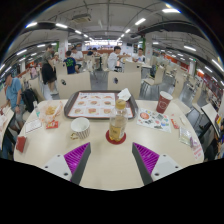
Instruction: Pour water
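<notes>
The gripper (111, 160) is open, its fingers spread wide with nothing between them. Just ahead stands a bottle (117, 125) on a red coaster (116, 138). A white cup (79, 127) sits left of it on the table (110, 170), a red cup (164, 101) far right, a tray (98, 104) beyond.

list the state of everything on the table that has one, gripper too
gripper: open, empty, fingers short of the bottle
bottle: upright on a red coaster, just ahead of the fingers
white cup: upright, contents not visible
red cup: upright, beyond the bottle
tray: flat on the table, holding round items
</notes>
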A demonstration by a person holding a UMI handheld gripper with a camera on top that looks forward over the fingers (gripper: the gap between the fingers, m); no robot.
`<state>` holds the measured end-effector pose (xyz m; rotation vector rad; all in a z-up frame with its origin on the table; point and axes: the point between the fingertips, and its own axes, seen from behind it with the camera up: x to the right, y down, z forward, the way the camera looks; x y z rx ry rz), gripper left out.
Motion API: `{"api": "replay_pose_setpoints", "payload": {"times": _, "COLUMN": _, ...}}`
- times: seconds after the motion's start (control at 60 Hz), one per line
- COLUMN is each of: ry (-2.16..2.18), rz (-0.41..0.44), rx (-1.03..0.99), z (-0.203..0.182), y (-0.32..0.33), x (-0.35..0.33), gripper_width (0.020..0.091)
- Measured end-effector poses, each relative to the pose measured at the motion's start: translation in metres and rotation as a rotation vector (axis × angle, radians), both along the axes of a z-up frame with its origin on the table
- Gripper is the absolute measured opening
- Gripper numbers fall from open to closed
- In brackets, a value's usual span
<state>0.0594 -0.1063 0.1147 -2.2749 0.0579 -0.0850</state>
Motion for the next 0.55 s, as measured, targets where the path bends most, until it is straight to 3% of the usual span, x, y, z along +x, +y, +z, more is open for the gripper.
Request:
{"api": "replay_pose_setpoints", "payload": {"times": 0.25, "ry": 0.005, "rz": -0.017, "rx": -0.021, "z": 0.037, "y": -0.078, "x": -0.028, "gripper_width": 0.0856}}
{"api": "replay_pose_setpoints", "payload": {"times": 0.55, "ry": 0.011, "rz": -0.026, "rx": 0.0, "z": 0.055, "y": -0.094, "x": -0.027, "gripper_width": 0.085}}
